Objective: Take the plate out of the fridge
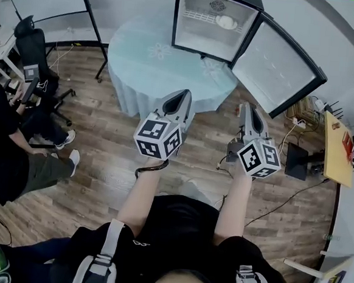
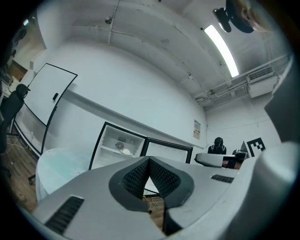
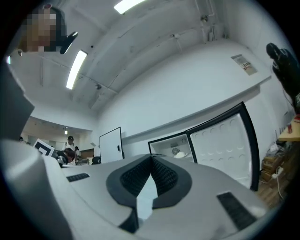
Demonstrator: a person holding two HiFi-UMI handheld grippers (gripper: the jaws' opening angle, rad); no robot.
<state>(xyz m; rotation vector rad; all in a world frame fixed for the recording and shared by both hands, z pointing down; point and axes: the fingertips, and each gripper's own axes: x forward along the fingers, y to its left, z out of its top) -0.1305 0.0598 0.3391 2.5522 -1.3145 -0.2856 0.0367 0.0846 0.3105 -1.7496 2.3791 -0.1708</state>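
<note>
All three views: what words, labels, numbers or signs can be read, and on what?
Nothing is legible.
Wall notice: print too blurred to read.
Shirt logo: too small to read.
Marker cubes: black-and-white square patterns only, no letters.

Up on the head: looks steeply down, open fridge point(image 1: 215, 23) and round counter point(image 1: 140, 62) well ahead. Riding the left gripper point(image 1: 184, 96) and right gripper point(image 1: 248, 108): points forward and up along the jaws, catches that same fridge small in the distance, plus lots of ceiling point(image 2: 154, 42).
</note>
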